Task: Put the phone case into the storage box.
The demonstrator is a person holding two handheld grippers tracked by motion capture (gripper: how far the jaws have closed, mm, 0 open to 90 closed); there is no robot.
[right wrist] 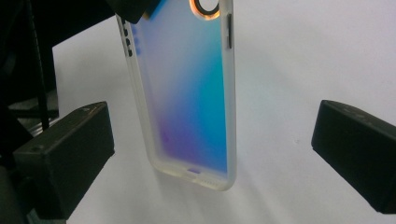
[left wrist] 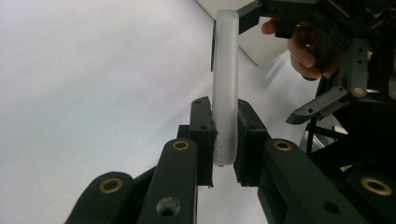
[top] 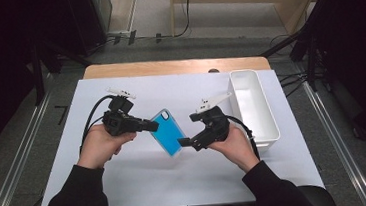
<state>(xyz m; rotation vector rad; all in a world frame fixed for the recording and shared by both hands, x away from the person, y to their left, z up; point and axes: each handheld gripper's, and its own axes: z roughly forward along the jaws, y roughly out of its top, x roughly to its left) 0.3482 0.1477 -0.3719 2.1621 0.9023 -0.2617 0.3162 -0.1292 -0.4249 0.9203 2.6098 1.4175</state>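
Fingers of the left gripper (left wrist: 224,140) pinch the phone case (top: 168,132) by its rim above the surface (top: 143,187), while the right gripper's (right wrist: 212,154) fingers stand wide on either side of its lower end, so the handover seems to call next for closing them squarely on it.

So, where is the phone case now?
In the high view, the phone case is mid-table, held by the left gripper, with the white bin to its right.

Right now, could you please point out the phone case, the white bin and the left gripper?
phone case (top: 167,132), high view, blue back.
white bin (top: 267,118), high view, right wall.
left gripper (left wrist: 225,140), left gripper view, between its fingertips.
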